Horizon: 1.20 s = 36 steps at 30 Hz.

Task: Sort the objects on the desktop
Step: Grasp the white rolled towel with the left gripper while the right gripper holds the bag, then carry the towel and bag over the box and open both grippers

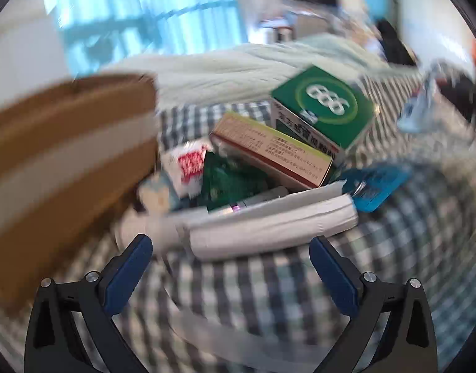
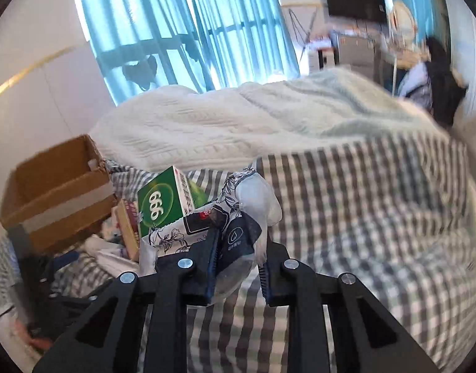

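Checked grey-and-white bedsheet (image 1: 269,295) carries pile: two medicine cartons, one green "999" box (image 1: 323,107) and one tan-and-yellow box (image 1: 272,152), plus one white rolled paper bundle (image 1: 269,230). One brown taped cardboard box (image 1: 67,161) at left. Left gripper (image 1: 230,248) jaws wide apart, empty (view blurred). Right gripper (image 2: 239,242) clamped on one floral navy-and-white plastic pouch (image 2: 238,227), just beside green box.

Probably a home bedroom, checked bedsheet (image 2: 377,217), knitted blanket (image 2: 269,118), curtains (image 2: 182,15)
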Each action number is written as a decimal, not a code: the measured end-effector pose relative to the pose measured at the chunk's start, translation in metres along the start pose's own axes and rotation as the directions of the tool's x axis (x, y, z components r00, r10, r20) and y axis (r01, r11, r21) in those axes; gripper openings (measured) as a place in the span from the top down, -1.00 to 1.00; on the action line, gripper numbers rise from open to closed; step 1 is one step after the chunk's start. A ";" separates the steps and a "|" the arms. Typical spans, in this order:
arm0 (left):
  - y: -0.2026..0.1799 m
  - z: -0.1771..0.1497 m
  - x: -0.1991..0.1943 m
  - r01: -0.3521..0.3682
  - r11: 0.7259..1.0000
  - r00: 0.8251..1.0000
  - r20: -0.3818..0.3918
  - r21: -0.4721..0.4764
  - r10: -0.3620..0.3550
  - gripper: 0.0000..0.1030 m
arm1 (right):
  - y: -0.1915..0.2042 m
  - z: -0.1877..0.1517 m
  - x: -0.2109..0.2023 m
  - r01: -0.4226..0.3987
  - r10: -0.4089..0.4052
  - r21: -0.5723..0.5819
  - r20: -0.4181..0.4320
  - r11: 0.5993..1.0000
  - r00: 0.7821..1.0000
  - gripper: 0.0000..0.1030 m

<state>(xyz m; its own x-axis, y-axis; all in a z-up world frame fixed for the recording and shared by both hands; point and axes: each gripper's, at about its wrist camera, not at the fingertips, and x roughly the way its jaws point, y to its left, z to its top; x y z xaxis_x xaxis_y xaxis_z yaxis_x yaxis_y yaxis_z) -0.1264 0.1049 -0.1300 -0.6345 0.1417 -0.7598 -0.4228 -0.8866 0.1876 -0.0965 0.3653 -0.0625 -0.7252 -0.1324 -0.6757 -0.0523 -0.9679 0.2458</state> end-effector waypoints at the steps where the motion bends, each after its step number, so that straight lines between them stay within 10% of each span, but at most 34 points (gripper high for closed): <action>1: -0.001 0.002 0.005 0.013 0.999 1.000 -0.007 0.046 -0.013 -1.00 | -0.004 -0.003 0.002 -0.009 0.009 0.022 -0.013 1.000 1.000 0.57; 5: 0.001 0.011 0.020 0.074 0.988 0.997 -0.025 0.134 -0.071 -0.95 | -0.013 -0.010 0.007 -0.012 0.014 0.048 -0.045 0.999 0.999 0.53; 9: -0.008 0.015 0.027 0.037 0.975 0.999 -0.026 0.219 -0.032 -0.01 | -0.009 -0.014 0.014 -0.009 0.012 0.046 -0.059 0.999 0.998 0.50; 12: -0.015 0.009 0.022 0.034 0.965 0.999 -0.001 0.259 -0.035 0.24 | -0.007 -0.017 0.015 -0.006 0.009 0.045 -0.063 0.999 0.998 0.49; 25: 0.039 0.027 -0.053 0.127 0.992 0.984 0.123 0.024 -0.129 0.34 | 0.016 -0.018 -0.022 -0.007 0.007 0.011 -0.019 1.000 1.000 0.49; 36: 0.129 0.061 -0.132 0.068 0.979 0.979 0.202 -0.190 -0.028 0.33 | 0.107 0.032 -0.064 -0.090 0.098 -0.126 0.060 0.988 0.993 0.49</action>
<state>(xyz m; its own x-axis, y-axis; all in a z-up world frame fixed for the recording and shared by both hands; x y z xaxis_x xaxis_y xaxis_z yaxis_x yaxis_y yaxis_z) -0.1362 -0.0014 0.0325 -0.7398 0.2527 -0.6236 -0.3340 -0.9425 0.0142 -0.0773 0.2769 0.0296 -0.7667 -0.2138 -0.6054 0.1002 -0.9712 0.2161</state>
